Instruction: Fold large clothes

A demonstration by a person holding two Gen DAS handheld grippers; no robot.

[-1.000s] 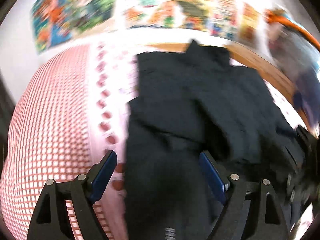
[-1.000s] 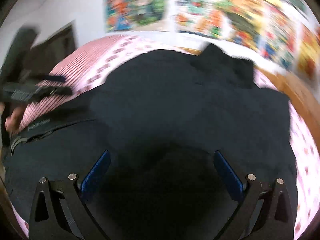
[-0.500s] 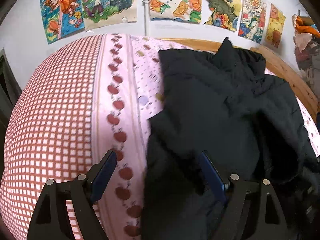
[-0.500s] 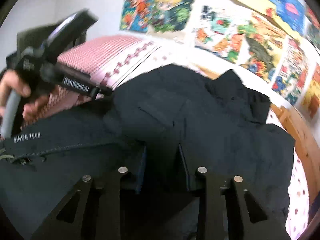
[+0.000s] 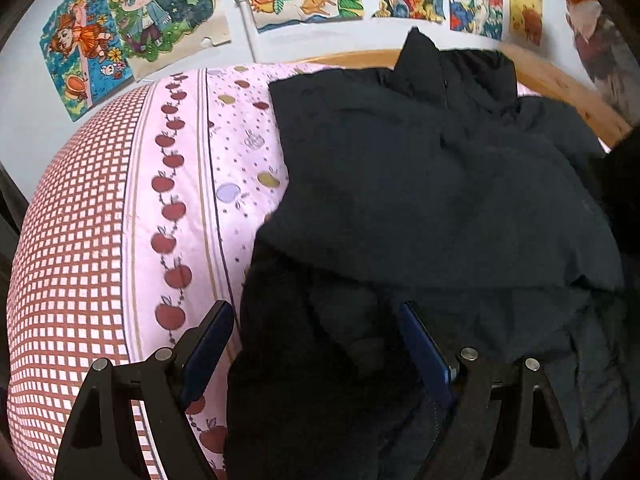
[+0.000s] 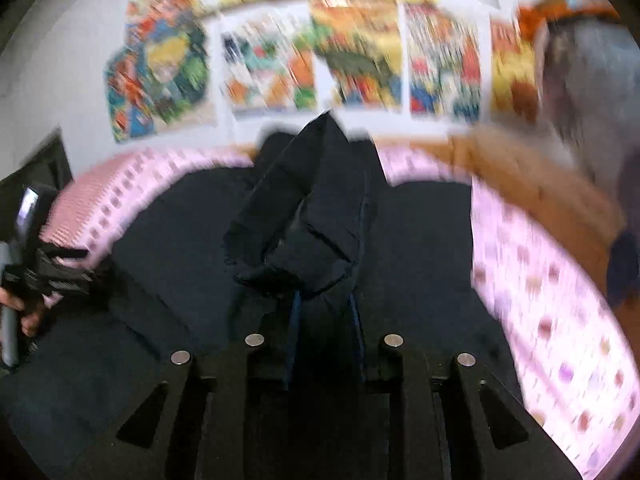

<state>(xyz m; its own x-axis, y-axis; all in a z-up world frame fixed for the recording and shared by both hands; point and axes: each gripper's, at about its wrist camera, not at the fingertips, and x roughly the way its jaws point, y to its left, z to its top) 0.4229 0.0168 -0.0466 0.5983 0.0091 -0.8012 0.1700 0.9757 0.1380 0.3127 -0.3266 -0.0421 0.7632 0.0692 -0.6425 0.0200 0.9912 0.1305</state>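
Observation:
A large black padded jacket (image 5: pixel 420 200) lies spread on a bed with a pink apple-print sheet (image 5: pixel 188 200). My left gripper (image 5: pixel 316 340) is open, its blue pads either side of the jacket's left lower edge, just above it. In the right wrist view my right gripper (image 6: pixel 324 312) is shut on a fold of the black jacket (image 6: pixel 316 208) and holds it lifted off the rest of the garment. The left gripper and the hand holding it (image 6: pixel 28 280) show at that view's left edge. The right wrist view is blurred.
A wooden bed frame (image 5: pixel 560 76) runs along the far and right sides. Colourful drawings (image 5: pixel 160 16) hang on the wall behind. A red-checked part of the sheet (image 5: pixel 68 248) lies to the left. Hanging clothes (image 6: pixel 592 92) are at the right.
My right gripper closed on a fold of the jacket and lifted it up and forward. My left gripper stayed open and drew back slightly at the jacket's left edge.

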